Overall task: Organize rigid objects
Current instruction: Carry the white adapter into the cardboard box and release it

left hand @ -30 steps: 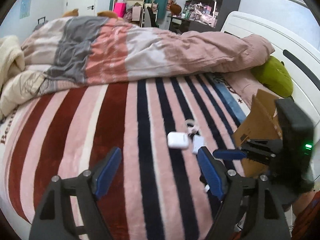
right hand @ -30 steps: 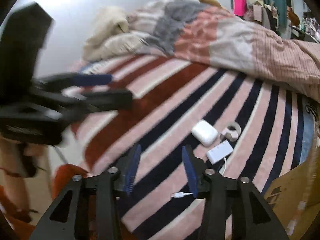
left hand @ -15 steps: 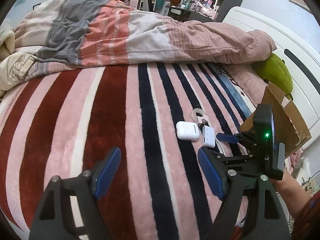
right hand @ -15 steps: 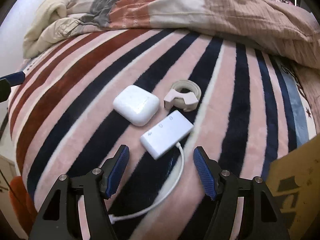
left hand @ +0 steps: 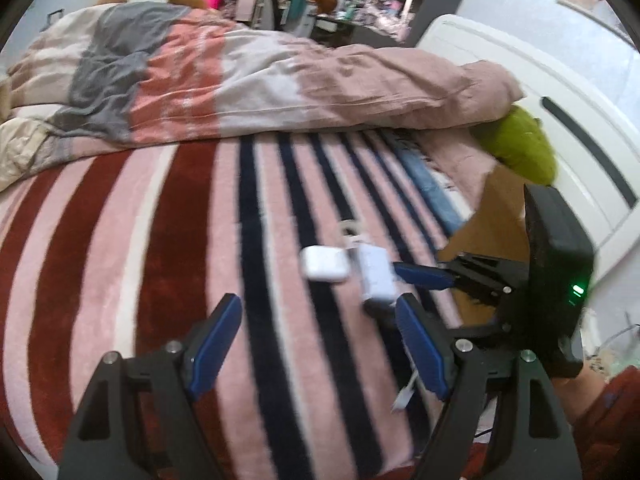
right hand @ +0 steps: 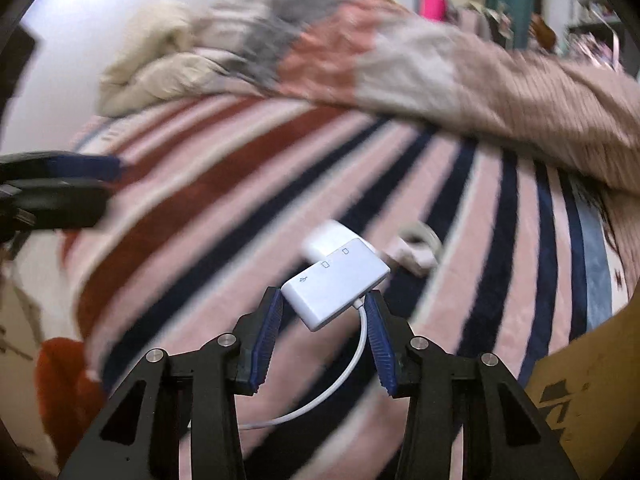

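Observation:
My right gripper [right hand: 325,304] is shut on a white adapter hub [right hand: 336,285] with a white cable [right hand: 344,380] hanging below it, lifted off the striped blanket. The hub also shows in the left wrist view [left hand: 376,274], held by the right gripper [left hand: 400,284]. A white earbud case [left hand: 325,263] lies on the blanket just left of it and shows behind the hub in the right wrist view [right hand: 329,240]. A white tape ring [right hand: 416,245] lies beyond. My left gripper [left hand: 316,316] is open and empty, above the blanket near the bed's front edge.
A cardboard box [left hand: 484,224] stands at the bed's right edge, also at the lower right of the right wrist view [right hand: 592,392]. A rumpled duvet [left hand: 260,76] covers the far half of the bed. A green plush [left hand: 524,148] lies by the white headboard [left hand: 560,92].
My right gripper closed on the adapter hub and lifted it off the blanket, its cable trailing. The left gripper stayed open and shifted slightly.

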Motion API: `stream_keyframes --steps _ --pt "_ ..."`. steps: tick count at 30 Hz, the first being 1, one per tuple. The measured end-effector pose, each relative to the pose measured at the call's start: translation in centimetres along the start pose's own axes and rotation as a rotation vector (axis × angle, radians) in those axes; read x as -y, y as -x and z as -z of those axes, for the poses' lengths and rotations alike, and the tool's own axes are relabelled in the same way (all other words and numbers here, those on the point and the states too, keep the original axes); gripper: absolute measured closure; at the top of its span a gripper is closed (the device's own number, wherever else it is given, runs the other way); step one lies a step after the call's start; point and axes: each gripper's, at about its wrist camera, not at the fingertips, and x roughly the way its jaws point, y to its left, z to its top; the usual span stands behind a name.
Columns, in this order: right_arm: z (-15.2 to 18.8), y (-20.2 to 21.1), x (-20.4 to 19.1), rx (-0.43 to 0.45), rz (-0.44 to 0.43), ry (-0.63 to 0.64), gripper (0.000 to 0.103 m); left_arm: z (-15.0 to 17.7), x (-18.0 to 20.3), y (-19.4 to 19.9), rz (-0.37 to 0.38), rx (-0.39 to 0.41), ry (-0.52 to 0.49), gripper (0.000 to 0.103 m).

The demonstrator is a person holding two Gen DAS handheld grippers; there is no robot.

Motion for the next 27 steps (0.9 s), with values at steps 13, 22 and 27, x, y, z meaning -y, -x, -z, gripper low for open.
stream_keyframes --steps 13,22,27 --pt "-3.3 10.9 -1.8 0.271 -0.063 0.116 0.065 -6.3 8.5 2.0 0.198 0.036 -0.099 0.077" --pt "-1.2 15.3 7.1 0.302 0.079 -0.014 0.065 -10.7 18.7 -4.2 0.249 -0.065 -0.246 0.079" --pt "0.8 16.1 11.8 0.232 0.153 -0.094 0.065 -11.0 23.1 -8.9 0.287 -0.165 -0.303 0.079"
